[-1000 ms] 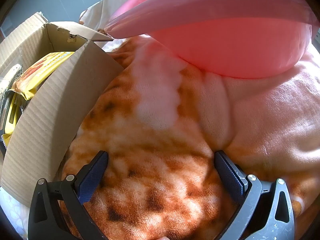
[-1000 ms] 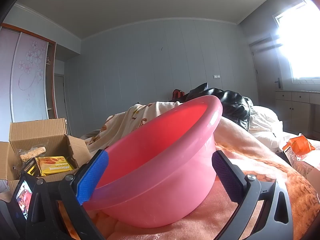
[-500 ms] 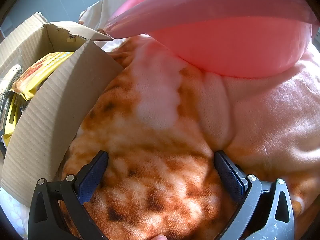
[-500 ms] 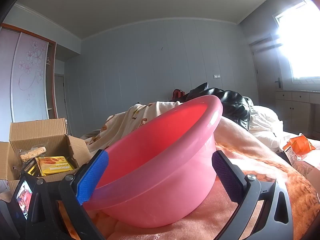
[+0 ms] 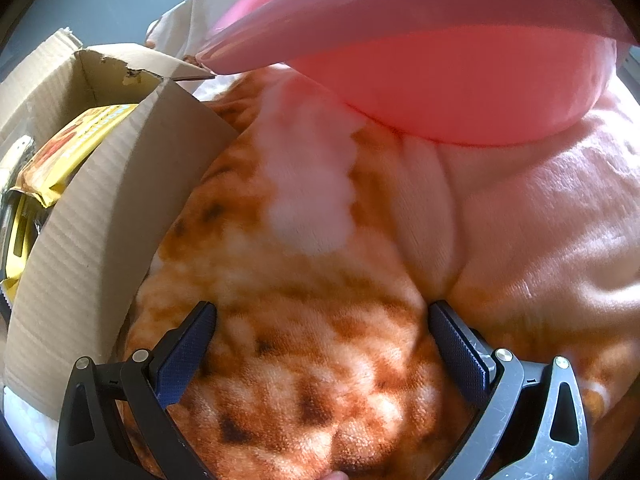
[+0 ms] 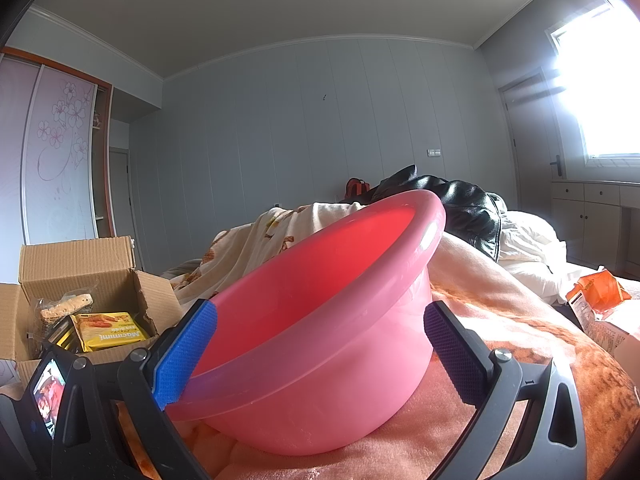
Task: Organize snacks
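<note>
Early in the sorting, nothing gripped. Left gripper [image 5: 322, 354] spread wide and empty, low over the orange blanket [image 5: 320, 280]. Right gripper [image 6: 320, 356] likewise spread, facing the pink basin [image 6: 316, 320], tilted on the blanket. Snacks, among them a yellow packet [image 6: 114, 332], inside the cardboard box [image 6: 76, 260] by the bed's left edge. Probably next: reach into the box and close on a packet.

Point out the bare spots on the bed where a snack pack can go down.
Freest: the orange blanket between the cardboard box and the pink basin, ahead of the left gripper. The basin's inside looks empty from the right wrist view. Crowded: the box, holding a yellow pack and other snacks; packets lie far right.
</note>
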### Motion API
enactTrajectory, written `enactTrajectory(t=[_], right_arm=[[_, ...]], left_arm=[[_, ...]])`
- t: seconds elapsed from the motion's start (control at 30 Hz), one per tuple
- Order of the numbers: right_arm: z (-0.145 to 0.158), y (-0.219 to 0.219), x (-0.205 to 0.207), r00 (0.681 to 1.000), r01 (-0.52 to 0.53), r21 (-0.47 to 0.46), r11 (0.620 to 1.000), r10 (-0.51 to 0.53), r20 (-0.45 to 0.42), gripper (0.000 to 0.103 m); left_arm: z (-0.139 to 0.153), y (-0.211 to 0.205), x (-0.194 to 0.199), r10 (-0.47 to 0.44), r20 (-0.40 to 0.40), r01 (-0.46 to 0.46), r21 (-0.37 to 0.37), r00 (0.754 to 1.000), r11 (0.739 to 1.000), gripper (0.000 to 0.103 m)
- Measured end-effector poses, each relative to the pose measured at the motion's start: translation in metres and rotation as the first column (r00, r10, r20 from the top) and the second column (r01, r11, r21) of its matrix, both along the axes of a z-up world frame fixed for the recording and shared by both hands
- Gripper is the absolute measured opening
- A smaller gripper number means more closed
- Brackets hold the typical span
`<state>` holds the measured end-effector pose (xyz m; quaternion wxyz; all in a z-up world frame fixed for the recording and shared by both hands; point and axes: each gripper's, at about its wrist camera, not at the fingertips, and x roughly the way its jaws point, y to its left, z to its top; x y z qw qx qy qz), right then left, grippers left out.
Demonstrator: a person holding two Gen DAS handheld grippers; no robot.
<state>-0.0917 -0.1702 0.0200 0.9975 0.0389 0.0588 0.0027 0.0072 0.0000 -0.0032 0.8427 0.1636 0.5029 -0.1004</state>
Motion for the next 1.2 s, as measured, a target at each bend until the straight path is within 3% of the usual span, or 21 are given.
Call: enactTrajectory(t=[0.23,0.53,0.67,0.8,0.87,0.97,1.2], right_arm=[[0.0,0.0,0.0,1.0,0.0,0.0,1.0,0.0,0.0,0.102],[0.0,0.0,-0.001,1.0,0.0,0.001,1.0,0.0,0.0,0.102],[0.0,0.0,-0.001,1.0,-0.001,0.002,1.0,0.001,0.0,0.102],[0.0,0.0,-0.001,1.0,-0.001,0.002,1.0,0.001,0.0,0.102],[0.0,0.0,-0.001,1.0,-0.001,0.003,1.0,0.001,0.0,0.102],[0.0,0.0,-0.001,1.0,-0.001,0.003,1.0,0.001,0.0,0.102],[0.0,-0.001,-0.001,1.0,-0.001,0.004,1.0,0.001,0.0,0.102]], left_arm=[[0.007,0.003,-0.008,0.011,0.047,-0.009,-0.034,0.999,0.999,0.103],[0.07,0.03,-0.069,0.035,0.281,0.012,-0.163,0.959,0.987,0.103],[0.118,0.067,-0.089,0.147,0.411,-0.059,-0.22,0.899,0.974,0.098],[0.153,0.126,-0.089,0.26,0.538,-0.121,-0.28,0.802,0.952,0.095],[0.158,0.149,-0.074,0.314,0.542,-0.201,-0.258,0.78,0.945,0.078],[0.151,0.173,-0.068,0.36,0.511,-0.291,-0.212,0.781,0.933,0.055],[0.127,0.185,-0.036,0.362,0.452,-0.324,-0.162,0.815,0.932,0.054]])
